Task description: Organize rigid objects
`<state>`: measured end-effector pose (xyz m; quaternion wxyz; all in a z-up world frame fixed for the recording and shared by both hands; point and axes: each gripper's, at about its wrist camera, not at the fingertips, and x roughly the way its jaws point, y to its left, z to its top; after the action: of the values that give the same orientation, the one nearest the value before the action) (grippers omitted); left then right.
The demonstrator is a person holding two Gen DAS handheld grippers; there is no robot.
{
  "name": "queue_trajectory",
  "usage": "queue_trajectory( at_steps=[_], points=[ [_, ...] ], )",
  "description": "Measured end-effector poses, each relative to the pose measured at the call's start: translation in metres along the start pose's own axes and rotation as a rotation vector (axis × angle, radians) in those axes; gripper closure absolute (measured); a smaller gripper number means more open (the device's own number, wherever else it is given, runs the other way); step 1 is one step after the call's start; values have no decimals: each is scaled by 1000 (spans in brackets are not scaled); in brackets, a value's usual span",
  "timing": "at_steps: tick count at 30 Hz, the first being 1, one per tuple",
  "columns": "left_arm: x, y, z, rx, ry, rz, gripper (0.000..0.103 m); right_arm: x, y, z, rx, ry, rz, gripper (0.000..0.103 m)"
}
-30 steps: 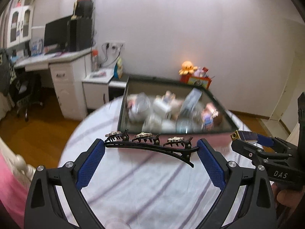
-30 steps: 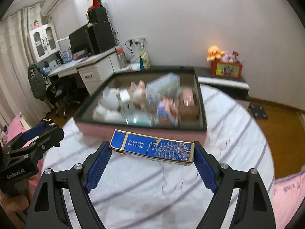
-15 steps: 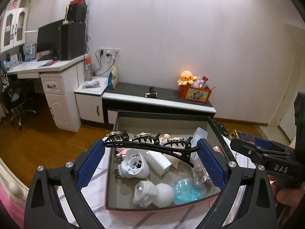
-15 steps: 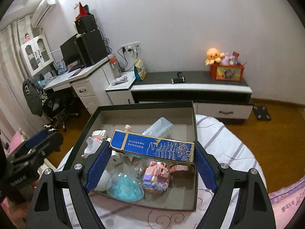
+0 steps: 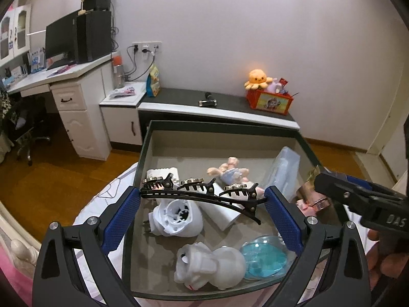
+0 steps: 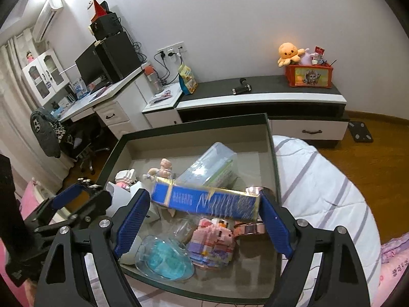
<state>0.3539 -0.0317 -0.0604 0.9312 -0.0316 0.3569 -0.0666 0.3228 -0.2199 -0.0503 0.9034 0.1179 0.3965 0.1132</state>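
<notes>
My left fingers [image 5: 202, 202] grip a black hair clip [image 5: 202, 192] above the box [image 5: 225, 128]; my right fingers [image 6: 204, 207] clamp a blue carton [image 6: 204, 200], its print blurred, which hides part of the clear case [image 6: 209, 165] behind it.

Open box [image 5: 258, 133] sits on the bed [image 6: 322, 179], low cabinet [image 5: 217, 111] behind it along the wall, desk [image 5: 76, 76] further left. Hair clip [image 5: 202, 192] spans the left gripper [image 5: 202, 204] above the box's near-left part; carton [image 6: 204, 200] spans the right gripper [image 6: 204, 215] above its middle. In the box: clear case [image 6: 212, 165] toward the back right, doll [image 5: 230, 171] left of it, brick figure [image 6: 212, 240] near front, dish [image 6: 165, 257] just left of that. Storage bin [image 6: 309, 75] on the cabinet's right end.
</notes>
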Motion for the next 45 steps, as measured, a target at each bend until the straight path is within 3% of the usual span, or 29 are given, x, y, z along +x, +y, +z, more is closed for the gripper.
queue_trajectory(
  at_steps=[3,12,17,25,36,45],
  points=[
    [1,1,-3,1,3,14,0,0,-2,0,16,0,15,0],
    [-24,10,-13,-15,-35,29,0,-21,1,-8,23,-46,1,0],
    [-64,14,-24,-24,-101,33,0,-46,9,-18,-8,-81,-8,0],
    [-134,7,-46,3,-189,37,0,-103,20,-48,-39,-166,-49,0],
    [-224,-11,-101,31,-281,36,0,-176,39,-105,-86,-260,-115,0],
    [-261,-13,-138,-1,-301,60,0,-213,47,-151,-98,-300,-165,0]
  ],
)
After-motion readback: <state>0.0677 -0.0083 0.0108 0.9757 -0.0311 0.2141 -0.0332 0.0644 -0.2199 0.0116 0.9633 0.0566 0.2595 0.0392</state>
